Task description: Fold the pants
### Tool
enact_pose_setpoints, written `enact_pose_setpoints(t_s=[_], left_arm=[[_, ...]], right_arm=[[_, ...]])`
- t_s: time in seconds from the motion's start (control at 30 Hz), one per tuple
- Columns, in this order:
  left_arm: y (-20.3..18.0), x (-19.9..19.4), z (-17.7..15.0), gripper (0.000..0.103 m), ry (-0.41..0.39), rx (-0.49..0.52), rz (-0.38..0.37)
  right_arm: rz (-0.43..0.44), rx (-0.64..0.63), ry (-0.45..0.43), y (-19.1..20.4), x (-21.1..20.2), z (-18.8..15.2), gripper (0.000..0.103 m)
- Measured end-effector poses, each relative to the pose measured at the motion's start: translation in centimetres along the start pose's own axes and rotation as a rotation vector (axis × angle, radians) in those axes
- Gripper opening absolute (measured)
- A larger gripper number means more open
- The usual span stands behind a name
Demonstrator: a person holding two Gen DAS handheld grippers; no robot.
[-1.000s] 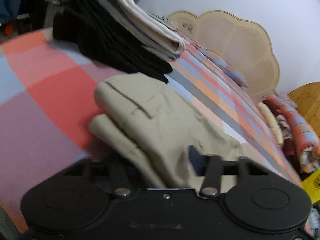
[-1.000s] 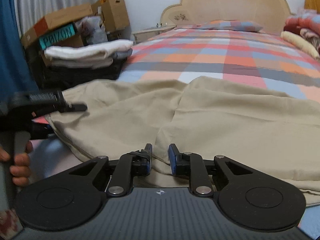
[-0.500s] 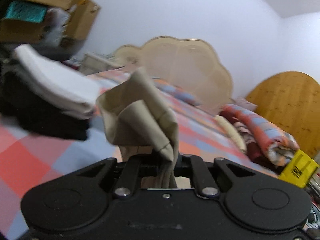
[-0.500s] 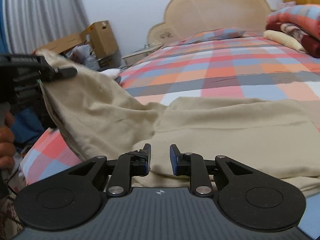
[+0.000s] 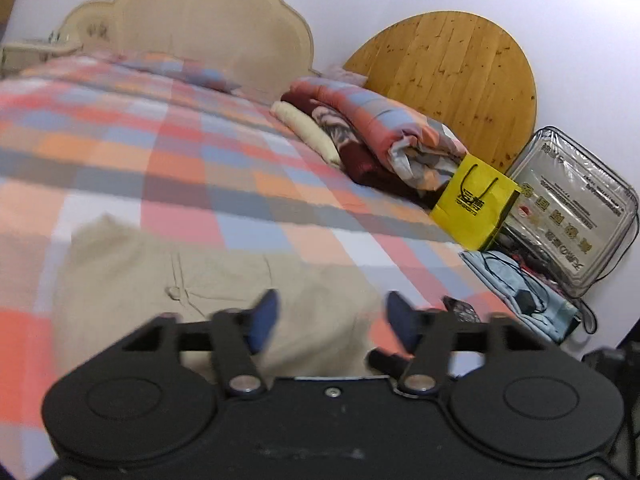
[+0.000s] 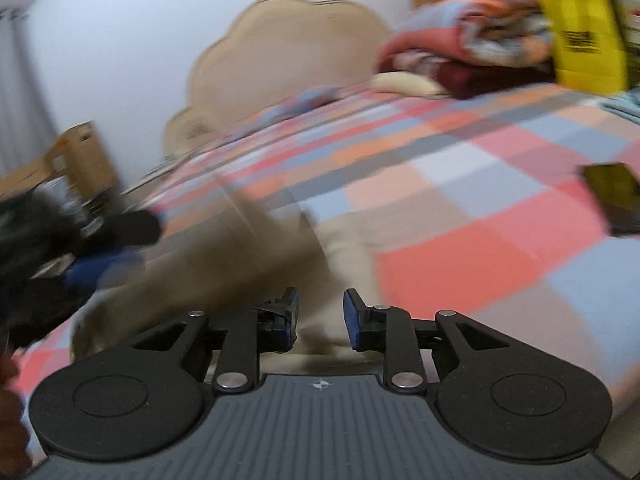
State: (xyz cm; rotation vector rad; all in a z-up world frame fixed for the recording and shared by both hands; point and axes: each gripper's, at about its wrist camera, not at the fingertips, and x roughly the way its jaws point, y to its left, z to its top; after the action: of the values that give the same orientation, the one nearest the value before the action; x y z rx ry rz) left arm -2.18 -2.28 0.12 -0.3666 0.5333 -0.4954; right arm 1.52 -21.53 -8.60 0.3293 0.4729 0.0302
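Seen from the left wrist, the left gripper [image 5: 330,316] hovers with its blue-padded fingers [image 5: 265,316] spread wide and nothing between them, low over the beige pants [image 5: 192,280]. The pants lie in a flattened heap on the plaid bed [image 5: 200,152], at the near edge of the mattress, a seam and a pocket line showing on the upper layer. Behind them the bed runs back to a scalloped cream headboard [image 5: 208,28]. On the bed's far right side sits a pile of folded blankets [image 5: 376,128], with a yellow paper bag [image 5: 474,208] just beside it and a clear zippered storage bag [image 5: 576,212] against the wall. A round wooden panel [image 5: 452,72] leans behind the pile.

From the right wrist, heavily blurred by motion, the right gripper [image 6: 320,316] is also parted, its fingers clear of any cloth, with the pants [image 6: 248,264] lying just ahead and to the left on the plaid bed [image 6: 460,184]. The left gripper [image 6: 116,248] shows at the left edge as a dark shape with a blue pad, close over the fabric; whether it touches cannot be told. A dark flat object [image 6: 612,200] rests on the bedspread at right. The yellow paper bag [image 6: 584,36] and the folded blankets [image 6: 460,48] stand at the far right, cardboard boxes [image 6: 76,168] at the left.
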Motion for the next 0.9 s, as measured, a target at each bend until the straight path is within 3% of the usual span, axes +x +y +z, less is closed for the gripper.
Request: enact_pose_setpoints(t_s=[0.1,0.2,0.23,0.33,0.43,0.57,0.7,0.77,0.8,0.83,0.9], left_arm=[[1.1,-2.0,0.4,0.072,-0.042,0.002,0.016],[3.0,-3.6,0.7,0.069,-0.069,0.025,0.094],[3.6,-3.8,0.7,0.068,-0.062,0.029,0.121],[6.0,-3.9,0.0,0.056,-0.005,-0.011,0.168],[7.4,-3.1,-0.6,0.048,0.049,-0.038,0.176],[8.0,-2.6,-0.9,0.047,0.068,-0.012,0.171],[8.7,-2.9,-0.7,0.047,0.085,-0.01,0.165],[9.1,-3.1,-0.8,0.047,0.095,-0.025,0.164],[9.3,-3.1,-0.9,0.047,0.1,-0.037,0.162],[9.2,-3.2,-0.8,0.047,0.101,-0.044,0.159],[9.1,-3.4,-0.3,0.047,0.096,-0.049,0.151]], right_arm=[[-0.005,0.073,-0.021,-2.2,-0.7,0.2,0.061],[0.123,0.169,-0.057,-3.1,-1.3,0.7,0.098],[0.169,0.187,-0.062,-2.9,-1.0,0.8,0.103],[0.213,0.155,-0.039,-1.3,0.3,1.4,0.103],[0.169,0.077,0.005,0.3,2.3,1.7,0.103],[0.103,0.007,0.063,0.8,4.8,1.8,0.103],[0.131,-0.014,0.123,1.2,5.5,1.2,0.103],[0.152,-0.037,0.138,1.7,5.4,1.1,0.07],[0.184,-0.03,0.154,1.8,5.5,1.3,0.041],[0.212,-0.02,0.158,2.0,5.4,1.6,0.03],[0.24,-0.031,0.109,2.6,4.3,2.3,0.026]])
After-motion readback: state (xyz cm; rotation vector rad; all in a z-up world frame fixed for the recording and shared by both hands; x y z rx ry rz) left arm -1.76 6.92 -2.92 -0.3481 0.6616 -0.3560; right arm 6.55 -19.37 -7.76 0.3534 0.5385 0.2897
